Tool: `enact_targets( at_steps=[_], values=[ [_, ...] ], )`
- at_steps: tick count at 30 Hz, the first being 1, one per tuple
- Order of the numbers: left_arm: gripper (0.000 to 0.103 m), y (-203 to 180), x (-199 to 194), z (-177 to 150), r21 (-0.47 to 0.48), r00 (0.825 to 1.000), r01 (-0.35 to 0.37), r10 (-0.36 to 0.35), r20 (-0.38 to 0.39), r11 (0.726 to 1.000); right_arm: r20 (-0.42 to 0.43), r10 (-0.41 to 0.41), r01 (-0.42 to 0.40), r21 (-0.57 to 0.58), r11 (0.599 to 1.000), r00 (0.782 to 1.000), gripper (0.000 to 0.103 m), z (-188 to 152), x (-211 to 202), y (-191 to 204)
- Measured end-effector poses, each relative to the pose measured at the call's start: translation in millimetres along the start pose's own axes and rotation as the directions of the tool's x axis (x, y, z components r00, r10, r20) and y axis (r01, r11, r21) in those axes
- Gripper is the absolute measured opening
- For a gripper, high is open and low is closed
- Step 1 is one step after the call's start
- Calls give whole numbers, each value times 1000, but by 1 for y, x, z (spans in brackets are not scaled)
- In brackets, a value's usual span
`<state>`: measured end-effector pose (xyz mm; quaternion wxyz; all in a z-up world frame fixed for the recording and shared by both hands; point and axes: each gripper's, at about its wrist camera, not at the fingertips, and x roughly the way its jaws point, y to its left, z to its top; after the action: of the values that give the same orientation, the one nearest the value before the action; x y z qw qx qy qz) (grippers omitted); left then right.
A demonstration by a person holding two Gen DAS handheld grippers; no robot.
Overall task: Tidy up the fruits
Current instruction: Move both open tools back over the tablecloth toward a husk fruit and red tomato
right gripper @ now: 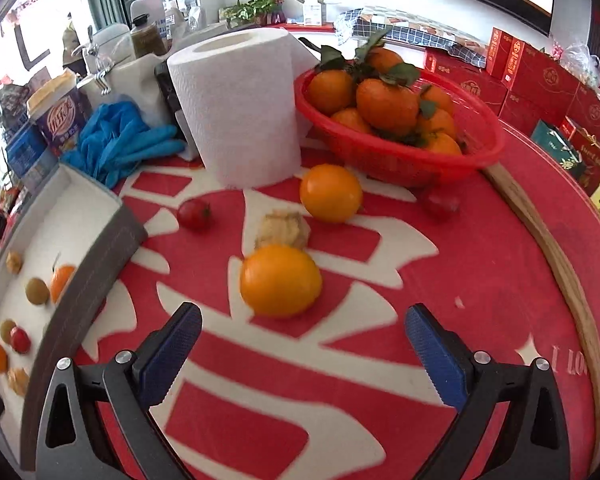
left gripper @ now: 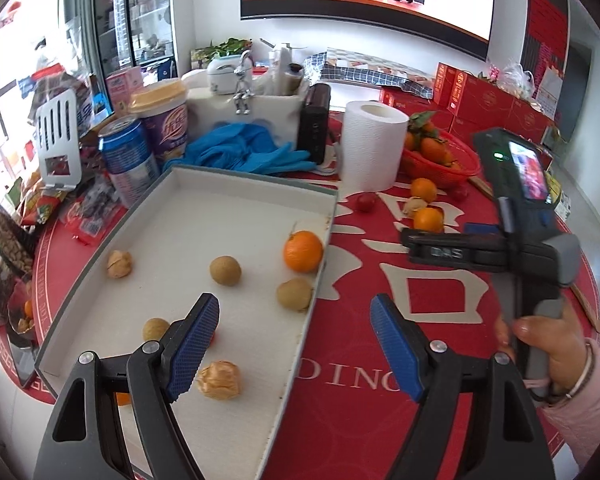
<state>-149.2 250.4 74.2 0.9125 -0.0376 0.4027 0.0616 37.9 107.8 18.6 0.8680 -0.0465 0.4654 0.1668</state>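
Observation:
A white tray [left gripper: 220, 200] with a grey rim lies on the red mat and holds an orange [left gripper: 303, 251], several brown longans [left gripper: 225, 270] and husked fruits [left gripper: 219, 380]. My left gripper [left gripper: 296, 344] is open and empty over the tray's near right edge. My right gripper [right gripper: 302, 356] is open and empty, just short of an orange [right gripper: 281, 280] on the mat. Behind it lie a husked fruit [right gripper: 283, 228], a second orange [right gripper: 331, 193] and a cherry tomato [right gripper: 194, 213]. The tray [right gripper: 88, 276] shows at the left of the right wrist view.
A red basket [right gripper: 404, 156] of leafy oranges stands behind, with a paper roll [right gripper: 240, 108] to its left and blue gloves [right gripper: 120, 136] beyond. A second tomato [right gripper: 440, 202] lies by the basket. Cans, cups and snack packs [left gripper: 140, 140] crowd the left. A wooden rim [right gripper: 560, 264] bounds the mat's right.

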Motion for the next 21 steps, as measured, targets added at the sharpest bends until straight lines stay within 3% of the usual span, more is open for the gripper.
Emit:
enact_targets(
  at_steps=[2, 5, 12, 21],
  values=[
    [81, -5, 1, 2, 4, 1000, 4, -4, -5, 1000, 4, 9, -9, 1, 1000, 1000, 102, 3, 3, 0],
    [81, -16, 5, 6, 20, 1000, 1, -1, -12, 1000, 18, 1, 0, -22, 1000, 1000, 84, 4, 2, 3],
    [81, -44, 24, 13, 37, 998, 36, -34, -45, 999, -6, 111, -111, -28, 993, 994, 84, -4, -14, -21],
    [81, -81, 57, 16, 33, 991, 78, -74, -108, 996, 6, 77, -77, 200, 977, 997, 84, -5, -23, -106]
  ],
)
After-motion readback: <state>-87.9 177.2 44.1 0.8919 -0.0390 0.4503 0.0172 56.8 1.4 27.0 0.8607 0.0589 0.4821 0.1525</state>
